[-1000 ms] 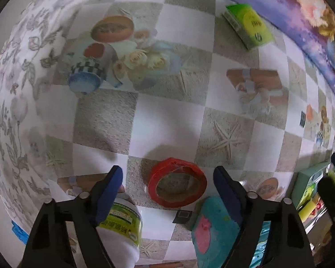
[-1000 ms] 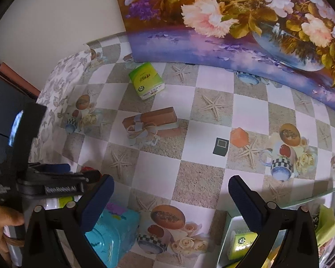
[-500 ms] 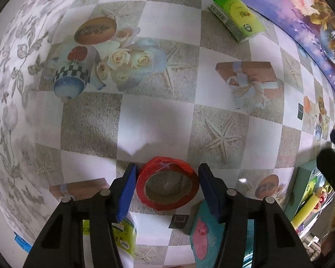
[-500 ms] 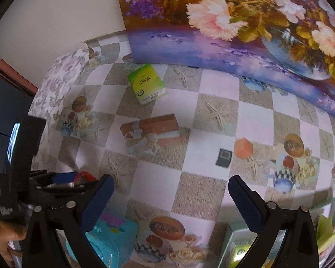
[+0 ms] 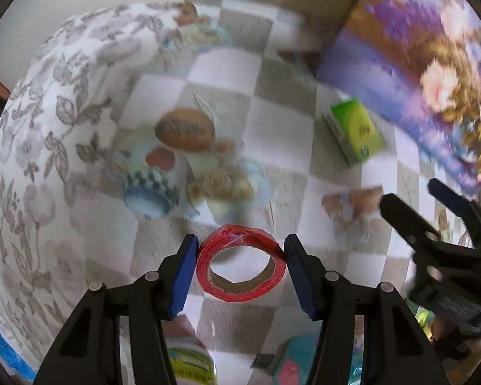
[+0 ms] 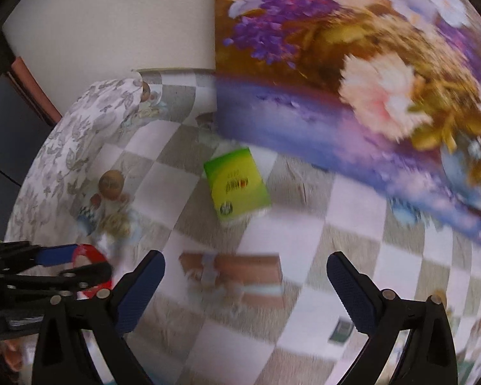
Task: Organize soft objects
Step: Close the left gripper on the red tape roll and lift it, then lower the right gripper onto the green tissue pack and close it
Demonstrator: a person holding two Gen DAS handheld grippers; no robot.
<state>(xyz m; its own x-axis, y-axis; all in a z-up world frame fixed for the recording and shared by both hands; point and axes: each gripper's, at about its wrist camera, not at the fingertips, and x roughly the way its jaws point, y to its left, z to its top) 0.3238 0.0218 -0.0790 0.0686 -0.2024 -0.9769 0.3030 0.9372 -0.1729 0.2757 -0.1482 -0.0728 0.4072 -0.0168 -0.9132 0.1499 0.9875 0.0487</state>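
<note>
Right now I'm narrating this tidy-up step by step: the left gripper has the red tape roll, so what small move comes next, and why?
Probably carry it toward wherever it belongs. The left gripper is shut on the red tape roll, which looks lifted off the checkered tablecloth. The right gripper hangs open and empty, so it needn't help.

Motion blur across both views; tablecloth point(image 5: 282, 134) prints smeared. Green pack point(image 6: 237, 186): label unreadable. White bottle point(image 5: 189, 364) cut by the bottom edge of the left view, part hidden behind a left gripper point(image 5: 240, 256) finger. Teal thing point(image 5: 291, 365) also cut off there, too little showing to name. Red tape roll point(image 6: 91, 253) half hidden behind the left gripper in the right view. Small dark square point(image 6: 340, 330) too blurred to identify.
</note>
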